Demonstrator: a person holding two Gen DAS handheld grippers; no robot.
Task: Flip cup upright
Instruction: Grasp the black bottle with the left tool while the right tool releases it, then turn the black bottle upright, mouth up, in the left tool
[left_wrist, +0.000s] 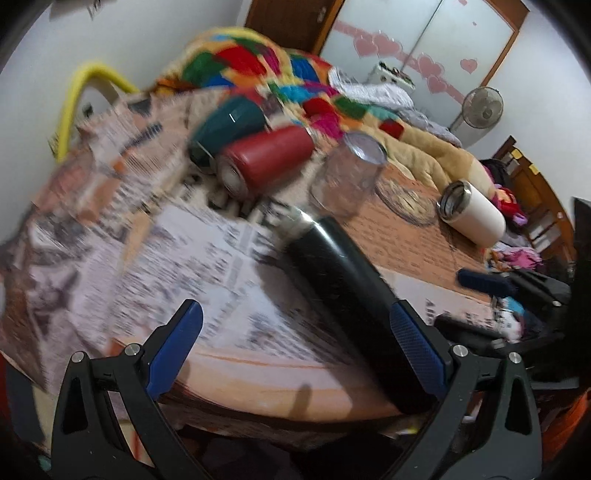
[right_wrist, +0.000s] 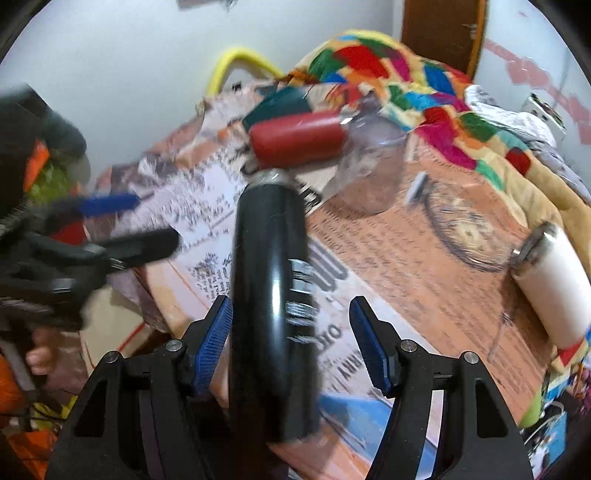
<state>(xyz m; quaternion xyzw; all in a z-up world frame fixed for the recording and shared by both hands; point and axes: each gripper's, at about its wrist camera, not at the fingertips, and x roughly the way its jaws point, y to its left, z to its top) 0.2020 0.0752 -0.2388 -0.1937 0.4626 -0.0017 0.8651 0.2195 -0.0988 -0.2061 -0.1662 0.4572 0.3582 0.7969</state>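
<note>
Black cylindrical metal cup (right_wrist: 271, 295) lies on its side on the newspaper-covered surface (right_wrist: 424, 258), steel rim pointing away from the cameras, base toward the near edge. Not yet upright.

Right gripper (right_wrist: 291, 339): fingers apart, straddling the black cup's body; left pad looks touching or just beside it, right pad clear of it. No clamp yet.

Left gripper (left_wrist: 295, 350): fingers apart; the cup lies just beside its right pad, contact unclear.

Also on their sides: red cup (left_wrist: 266, 162), dark teal cup (left_wrist: 229, 125), white cup (left_wrist: 474, 212). Clear glass tumbler (left_wrist: 349, 177) stands mouth down.

Judgement: early stage, approach only. Remaining: close on the black cup, lift, rotate rim-up, set down. Heavy motion blur.
</note>
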